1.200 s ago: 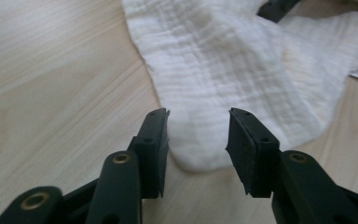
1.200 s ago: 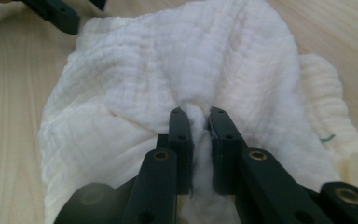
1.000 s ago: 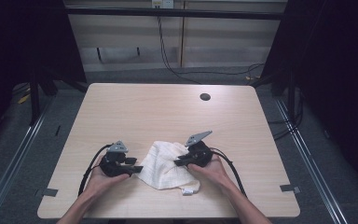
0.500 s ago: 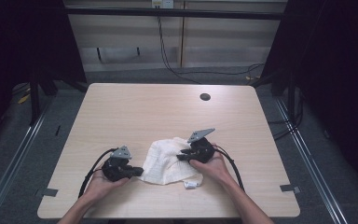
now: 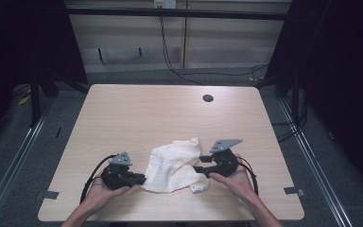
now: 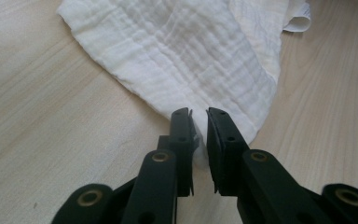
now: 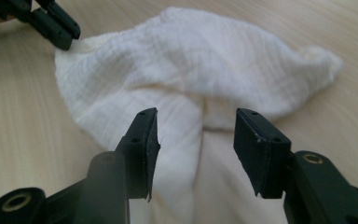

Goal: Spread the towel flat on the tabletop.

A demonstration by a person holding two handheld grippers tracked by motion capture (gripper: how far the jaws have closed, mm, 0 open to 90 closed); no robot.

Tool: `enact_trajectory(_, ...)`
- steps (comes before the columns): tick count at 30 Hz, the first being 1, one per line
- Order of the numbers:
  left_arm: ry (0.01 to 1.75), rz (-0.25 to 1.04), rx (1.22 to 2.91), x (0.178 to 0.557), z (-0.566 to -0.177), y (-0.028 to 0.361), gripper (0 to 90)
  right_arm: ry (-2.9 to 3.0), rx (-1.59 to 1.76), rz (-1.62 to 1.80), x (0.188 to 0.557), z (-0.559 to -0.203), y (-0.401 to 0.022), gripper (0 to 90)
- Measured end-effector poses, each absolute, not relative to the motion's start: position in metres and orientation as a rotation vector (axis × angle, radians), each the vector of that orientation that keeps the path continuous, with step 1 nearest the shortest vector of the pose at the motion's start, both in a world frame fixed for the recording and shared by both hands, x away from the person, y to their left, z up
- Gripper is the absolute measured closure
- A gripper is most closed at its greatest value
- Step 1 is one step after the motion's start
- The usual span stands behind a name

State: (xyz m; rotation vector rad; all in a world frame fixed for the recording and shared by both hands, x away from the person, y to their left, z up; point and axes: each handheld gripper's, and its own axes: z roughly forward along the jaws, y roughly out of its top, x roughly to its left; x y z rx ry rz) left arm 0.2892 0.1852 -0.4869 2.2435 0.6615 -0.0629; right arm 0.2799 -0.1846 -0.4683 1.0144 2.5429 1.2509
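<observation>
Cloth [image 5: 172, 165], white and crumpled, lies on the tabletop [image 5: 160, 113] toward six o'clock. Left claw [image 6: 199, 122] pinches its nine-o'clock corner, jaws slightly eased. Right claw [image 7: 196, 140], at three o'clock, has just opened, with cloth lying loose between its jaws.

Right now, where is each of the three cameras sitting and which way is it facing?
High view: above the person's side, facing forward and down on the table; both forearms, left gripper, right gripper.
Left gripper view: rides that gripper, facing the white cloth's corner between its jaws.
Right gripper view: rides that gripper, jaws apart over the cloth.
All share the cloth.
</observation>
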Motion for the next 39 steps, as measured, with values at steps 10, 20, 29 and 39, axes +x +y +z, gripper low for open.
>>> enact_trajectory(10, 0.663, -0.08, 2.252, 0.293, -0.49, 0.184, 86.2, 2.54, 1.077, 1.228, 0.245, -0.487, -0.208, 50.3)
enact_trajectory(20, 0.678, -0.084, 2.243, 0.294, -0.491, 0.185, 84.9, 2.564, 1.059, 1.22, 0.248, -0.493, -0.201, 55.5)
enact_trajectory(29, 0.687, -0.093, 2.21, 0.295, -0.488, 0.19, 87.1, 2.609, 0.974, 1.176, 0.241, -0.499, -0.193, 81.1)
enact_trajectory(39, 0.655, -0.12, 2.147, 0.292, -0.48, 0.189, 87.8, 2.499, 1.032, 1.128, 0.256, -0.484, -0.218, 86.7)
